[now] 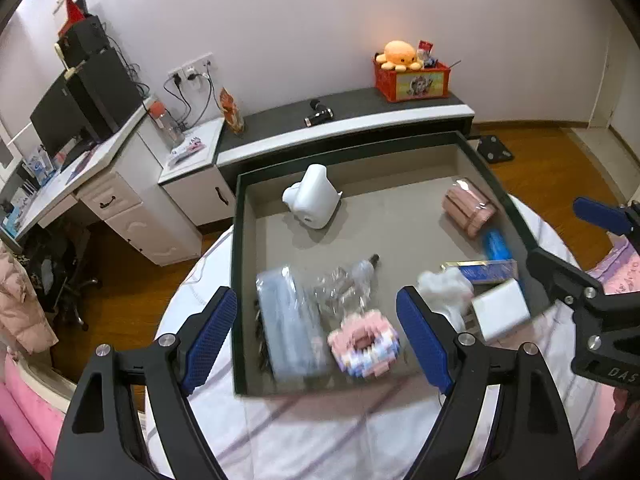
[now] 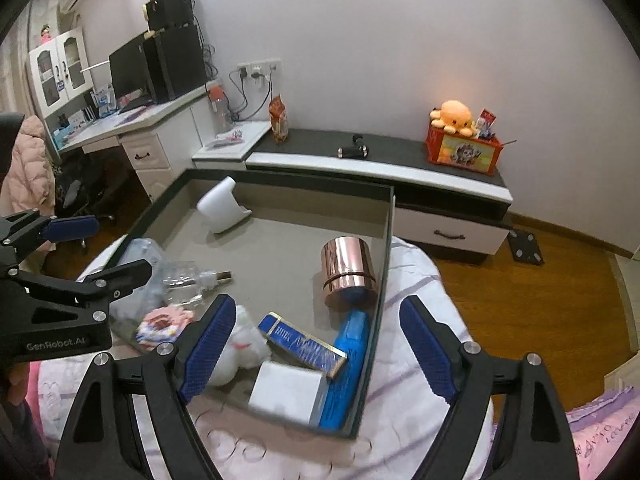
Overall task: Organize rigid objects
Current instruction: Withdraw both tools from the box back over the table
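Blue-padded left gripper [image 1: 320, 332] is seen spread wide above the near edge of the shallow dark-rimmed grey tray [image 1: 239, 240], nothing gripped; a pink-and-white block-built ring [image 1: 363, 343] lies in the tray between its fingers in view, untouched. Right gripper [image 2: 316, 346] is likewise released, empty, over the tray's near right corner. Inside the tray are noted: a clear-wrapped grey-blue packet [image 1: 288, 320], crumpled clear plastic [image 1: 344, 288], a white plastic appliance [image 1: 314, 196] at the far side, a shiny rose-gold cylinder [image 2: 348, 272], a blue tube [image 2: 348, 360], a blue-and-gold flat box [image 2: 302, 344], a white box [image 2: 286, 394], and a white fluffy wad [image 2: 244, 344]. Tray rests on a striped white cloth [image 2: 412, 360].
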